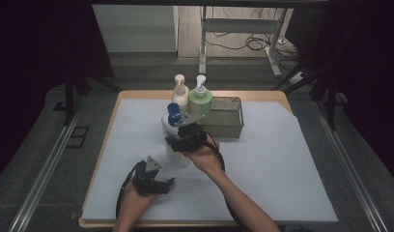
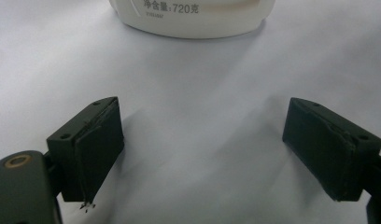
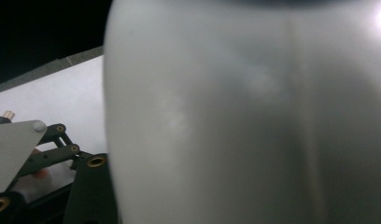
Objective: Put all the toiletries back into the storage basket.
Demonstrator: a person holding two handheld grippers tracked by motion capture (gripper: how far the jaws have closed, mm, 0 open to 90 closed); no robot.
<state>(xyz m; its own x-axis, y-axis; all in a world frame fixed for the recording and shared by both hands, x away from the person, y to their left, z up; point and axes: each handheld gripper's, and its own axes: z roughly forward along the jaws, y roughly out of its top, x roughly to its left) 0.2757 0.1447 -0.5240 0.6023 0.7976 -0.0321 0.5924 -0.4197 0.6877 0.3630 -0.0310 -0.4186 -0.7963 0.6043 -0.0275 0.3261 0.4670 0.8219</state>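
A white bottle (image 1: 178, 157) with a blue pump top (image 1: 173, 112) stands upright in the middle of the white sheet. My right gripper (image 1: 177, 141) reaches in from the right and is shut on its body, just below the pump. In the right gripper view the bottle (image 3: 249, 116) looms very close, with the gripper's left jaw against its side. My left gripper (image 1: 169, 183) rests low on the sheet, front left of the bottle. Its jaws stand wide apart with nothing between them (image 2: 202, 149). The bottle's base (image 2: 193, 18) stands just ahead of them.
A cream pump bottle (image 1: 179, 94) and a green pump bottle (image 1: 200, 101) stand at the back of the table. A metal tray (image 1: 227, 118) sits just right of them, behind my right hand. The white sheet (image 1: 282, 159) covers most of the wooden tabletop.
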